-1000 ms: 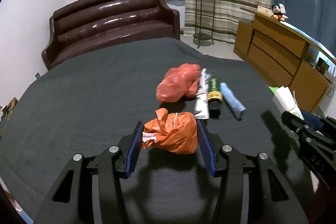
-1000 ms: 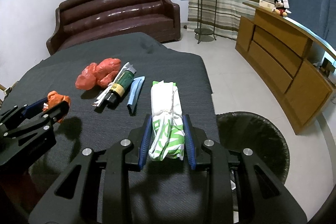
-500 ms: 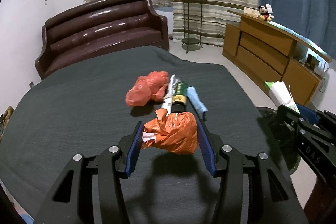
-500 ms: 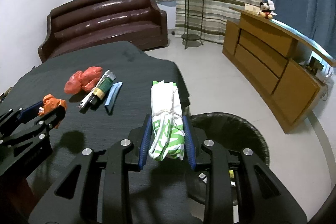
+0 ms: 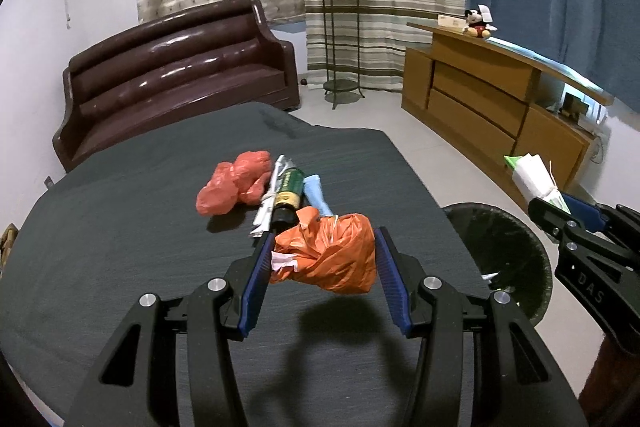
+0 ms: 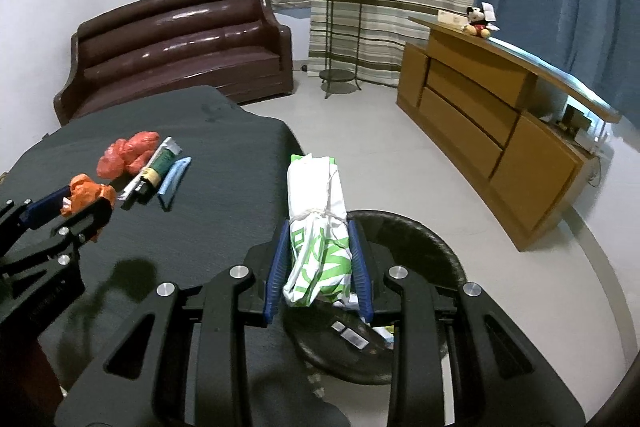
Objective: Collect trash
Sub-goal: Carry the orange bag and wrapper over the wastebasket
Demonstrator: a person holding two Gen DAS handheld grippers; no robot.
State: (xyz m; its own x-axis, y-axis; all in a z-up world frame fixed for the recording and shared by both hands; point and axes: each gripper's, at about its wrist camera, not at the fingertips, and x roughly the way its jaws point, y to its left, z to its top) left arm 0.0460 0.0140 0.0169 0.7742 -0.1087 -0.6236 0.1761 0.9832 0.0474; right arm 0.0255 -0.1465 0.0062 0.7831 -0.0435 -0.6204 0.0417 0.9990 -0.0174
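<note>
A: Dark cloth is seen covering the table (image 5: 120, 227); a brown sofa (image 5: 180, 75) is placed beyond it at 11 o'clock, and a wooden sideboard (image 5: 500, 107) is set at 2 o'clock; what is held in the left gripper (image 5: 320, 267)?

B: An orange bag (image 5: 332, 255) is pinched between its blue pads, lifted clear of the cloth; a shadow is cast beneath it.

A: And the right gripper (image 6: 320, 267)?

B: A white and green bag (image 6: 318, 227), tied with string, is clamped between its pads; it is held over the near rim of the black bin (image 6: 420, 239), which is stood on the floor just beside the table's edge.

A: What is left on the table?

B: A red bag (image 5: 236, 183) is seen at 11 o'clock from the left gripper; just beside it, a white wrapper (image 5: 274, 187), a green tube (image 5: 289, 191) and a blue wrapper (image 5: 316, 193) are laid side by side; the tube's near end is partly hidden by the orange bag.

A: Is anything seen inside the bin?

B: Some scraps are visible below the right gripper; what they are cannot be told.
</note>
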